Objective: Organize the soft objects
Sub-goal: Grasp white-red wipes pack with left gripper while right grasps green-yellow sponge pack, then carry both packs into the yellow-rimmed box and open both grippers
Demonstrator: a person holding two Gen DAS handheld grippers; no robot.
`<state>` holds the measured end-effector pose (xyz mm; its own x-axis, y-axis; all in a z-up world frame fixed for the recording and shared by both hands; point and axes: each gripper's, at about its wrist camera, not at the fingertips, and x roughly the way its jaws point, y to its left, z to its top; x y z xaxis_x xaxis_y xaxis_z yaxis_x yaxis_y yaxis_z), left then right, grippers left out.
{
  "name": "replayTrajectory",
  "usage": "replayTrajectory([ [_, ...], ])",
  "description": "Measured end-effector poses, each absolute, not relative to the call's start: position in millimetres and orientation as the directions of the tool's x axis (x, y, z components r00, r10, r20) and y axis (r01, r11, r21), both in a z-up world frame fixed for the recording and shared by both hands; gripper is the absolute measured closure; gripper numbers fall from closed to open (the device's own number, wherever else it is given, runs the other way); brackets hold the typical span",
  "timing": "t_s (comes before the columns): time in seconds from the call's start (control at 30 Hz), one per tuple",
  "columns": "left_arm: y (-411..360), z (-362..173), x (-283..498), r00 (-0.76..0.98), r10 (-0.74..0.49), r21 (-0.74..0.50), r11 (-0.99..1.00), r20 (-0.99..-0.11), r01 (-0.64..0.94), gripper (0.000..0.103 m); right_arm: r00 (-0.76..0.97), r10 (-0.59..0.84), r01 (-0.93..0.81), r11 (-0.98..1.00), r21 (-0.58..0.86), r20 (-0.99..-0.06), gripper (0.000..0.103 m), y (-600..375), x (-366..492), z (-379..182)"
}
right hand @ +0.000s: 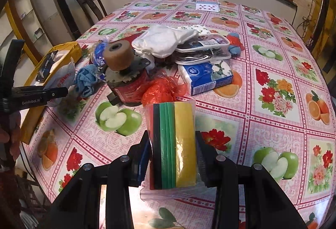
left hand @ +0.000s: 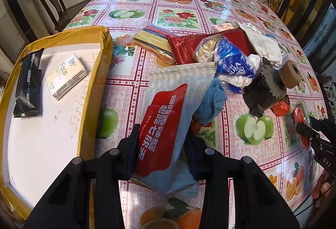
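My left gripper is shut on a white wet-wipes packet with a red label, held just right of the yellow-taped cardboard box. A black sachet and a white tissue pack lie inside the box. My right gripper is shut on a clear bag of red, black, green and yellow sheets, lifted above the tablecloth. The pile ahead holds a blue cloth, a blue tissue roll pack, a red foil packet and a white cloth bag.
A dark motor with a brown roller stands in the pile. Beside it lie crumpled orange plastic and a blue-and-white tissue pack. Playing cards rest at the far table edge, and a chair stands beyond.
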<state>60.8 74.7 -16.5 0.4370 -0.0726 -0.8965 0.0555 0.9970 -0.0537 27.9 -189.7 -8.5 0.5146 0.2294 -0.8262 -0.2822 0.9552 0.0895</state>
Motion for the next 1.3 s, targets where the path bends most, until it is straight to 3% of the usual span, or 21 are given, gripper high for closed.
replayTrajectory([
  [0.57, 75, 12, 38, 0.508, -0.074, -0.055, 0.997, -0.858, 0.053, 0.066, 0.541, 0.347, -0.421, 0.9, 0.11, -0.766, 0.063, -68, 37, 32],
  [0.97, 170, 42, 49, 0.553, 0.043, -0.02, 0.994, -0.832, -0.108, 0.066, 0.493, 0.417, -0.51, 0.85, 0.135, -0.764, 0.063, 48, 82, 40],
  [1.3, 239, 19, 80, 0.495, 0.077, -0.042, 0.973, -0.866, -0.225, 0.066, 0.443, 0.423, -0.512, 0.843, 0.165, -0.79, 0.063, 117, 120, 19],
])
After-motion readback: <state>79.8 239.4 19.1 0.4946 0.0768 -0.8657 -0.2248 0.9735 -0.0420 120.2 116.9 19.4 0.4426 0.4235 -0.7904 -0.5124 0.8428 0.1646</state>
